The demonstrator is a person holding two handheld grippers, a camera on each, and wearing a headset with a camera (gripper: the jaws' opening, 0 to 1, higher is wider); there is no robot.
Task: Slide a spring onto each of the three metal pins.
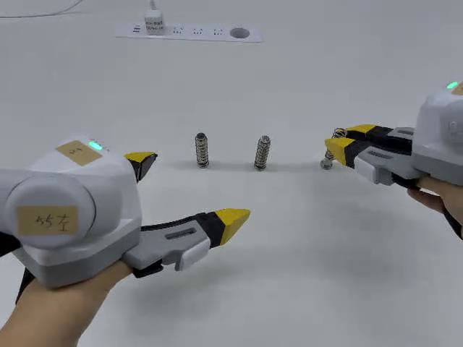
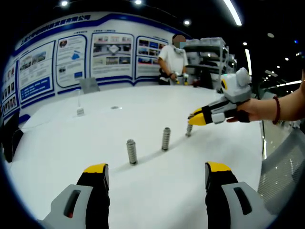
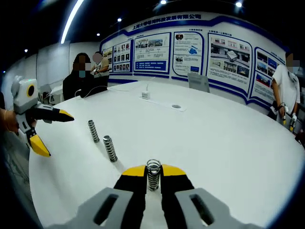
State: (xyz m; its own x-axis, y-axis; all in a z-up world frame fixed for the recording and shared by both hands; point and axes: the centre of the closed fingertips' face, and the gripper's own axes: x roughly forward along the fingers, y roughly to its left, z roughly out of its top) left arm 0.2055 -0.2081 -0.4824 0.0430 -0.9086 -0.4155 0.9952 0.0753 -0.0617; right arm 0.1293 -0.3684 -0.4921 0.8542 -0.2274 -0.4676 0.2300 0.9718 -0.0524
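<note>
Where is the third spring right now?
The spring sits clamped in the right gripper, at the rightmost pin in the head view, right of the two sprung pins.

A wide white table [image 1: 304,289] is standing in a lit display hall.
Blue-trimmed display boards [image 3: 190,47] are lining the curved wall, strip lights [image 2: 236,12] are glowing on the dark ceiling, a power strip [image 1: 188,32] is lying on the table's far side, a grey chair [image 2: 88,85] is standing behind it, and a person [image 2: 172,59] is standing beside shelving [image 2: 212,52].
</note>
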